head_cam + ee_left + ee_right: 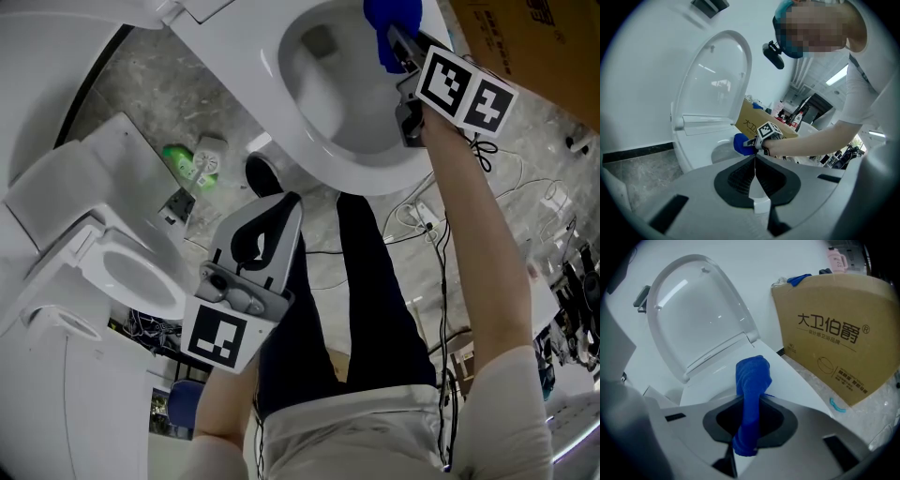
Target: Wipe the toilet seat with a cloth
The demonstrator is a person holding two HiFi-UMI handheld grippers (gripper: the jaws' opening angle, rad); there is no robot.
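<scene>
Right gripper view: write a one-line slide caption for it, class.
Right gripper, shut on a blue cloth, at the white toilet seat; lid raised, cardboard box beside.

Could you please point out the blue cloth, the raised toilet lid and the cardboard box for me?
blue cloth (752, 378): right gripper view, on its bunched upper end.
toilet lid (693, 315): right gripper view, middle of its inner face.
cardboard box (834, 343): right gripper view, on its printed face.
</scene>
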